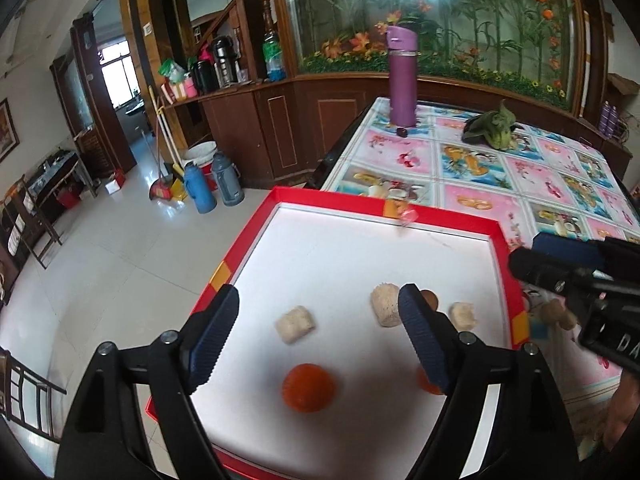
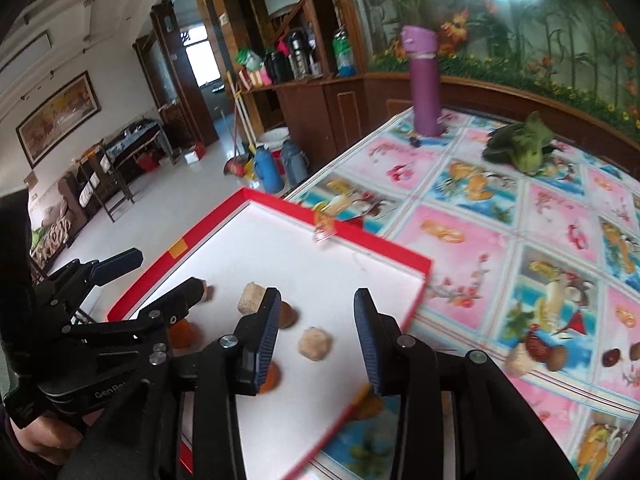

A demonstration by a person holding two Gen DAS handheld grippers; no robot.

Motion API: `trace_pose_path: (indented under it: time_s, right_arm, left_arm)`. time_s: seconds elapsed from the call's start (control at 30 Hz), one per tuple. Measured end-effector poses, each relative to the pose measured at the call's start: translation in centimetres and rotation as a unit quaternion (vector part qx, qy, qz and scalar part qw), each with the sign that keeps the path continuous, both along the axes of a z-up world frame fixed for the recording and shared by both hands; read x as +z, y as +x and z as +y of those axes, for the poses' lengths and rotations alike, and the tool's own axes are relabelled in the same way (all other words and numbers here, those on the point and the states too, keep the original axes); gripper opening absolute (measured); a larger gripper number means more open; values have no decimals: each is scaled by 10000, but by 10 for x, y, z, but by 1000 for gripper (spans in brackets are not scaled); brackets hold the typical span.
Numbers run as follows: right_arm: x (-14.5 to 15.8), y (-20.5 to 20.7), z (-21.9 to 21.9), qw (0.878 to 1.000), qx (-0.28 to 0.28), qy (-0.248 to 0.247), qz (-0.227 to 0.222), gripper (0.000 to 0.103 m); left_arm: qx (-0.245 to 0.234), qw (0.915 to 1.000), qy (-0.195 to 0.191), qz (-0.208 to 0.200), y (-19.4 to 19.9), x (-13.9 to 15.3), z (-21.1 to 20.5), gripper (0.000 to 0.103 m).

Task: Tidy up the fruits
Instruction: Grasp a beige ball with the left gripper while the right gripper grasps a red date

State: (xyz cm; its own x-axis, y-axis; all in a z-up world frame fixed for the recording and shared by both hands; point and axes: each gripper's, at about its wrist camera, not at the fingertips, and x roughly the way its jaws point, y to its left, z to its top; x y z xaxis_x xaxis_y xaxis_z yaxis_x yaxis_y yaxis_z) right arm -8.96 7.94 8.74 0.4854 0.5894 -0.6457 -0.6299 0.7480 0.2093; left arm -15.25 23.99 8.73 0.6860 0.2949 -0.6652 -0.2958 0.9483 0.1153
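A white tray with a red rim [image 1: 502, 256] [image 2: 416, 296] lies at the table's left edge. In it lie beige chunks [image 1: 295, 324] [image 1: 386, 305] [image 1: 463, 315], an orange fruit [image 1: 308, 387], a second orange one [image 1: 424, 386] half hidden by a finger, and a brown piece [image 1: 431, 299]. My left gripper [image 1: 319, 294] [image 2: 164, 272] hangs open above them, holding nothing. My right gripper [image 2: 318, 294] [image 1: 525, 251] is open over the tray's right part, with a beige chunk [image 2: 315, 343] lying below its gap. An orange piece [image 2: 366, 402] sits at the tray's near right edge.
A purple bottle [image 1: 402, 76] [image 2: 425, 84] and a leafy green vegetable [image 1: 498, 128] [image 2: 520, 148] stand at the table's far end. Small beige and brown pieces [image 2: 536, 354] lie on the patterned cloth right of the tray. Left of the tray the table ends above a tiled floor with flasks [image 1: 200, 190].
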Motion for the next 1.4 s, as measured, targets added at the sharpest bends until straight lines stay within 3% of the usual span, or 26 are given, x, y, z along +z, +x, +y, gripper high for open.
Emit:
trace_pose_path:
  time_s: [0.4,0.63,0.77,0.97,1.2,1.33,1.4]
  right_arm:
    - [6,3,-121,9946,-1019,71,-167,40]
    - [-23,11,-166,9906,-1345,-64,250,40]
    - [-39,10,-167,9924,-1164,-129,376,40]
    - [-63,15,-135,9944,-755,-674,290,40]
    - [-72,23,-120,9939,-628,-854,294,40]
    - [-76,26,-108,9926,-578,-1043,237,34]
    - [-76,26,-106,9911,-613,-1173,134,21]
  left_arm:
    - [-689,9973,264,-8,1,10,-62,87]
    - [-1526,9880,155,166,2,-2,-100,87]
    - [-2068,9780,114,229,1,-6,-121,87]
    - [-2455,9680,179,494,5,-20,-138,87]
    - [-2878,9556,17,629,14,-25,-144,86]
    - [-3124,9467,-37,787,25,-29,-147,72]
    - [-3200,9431,-38,901,31,-33,-148,66]
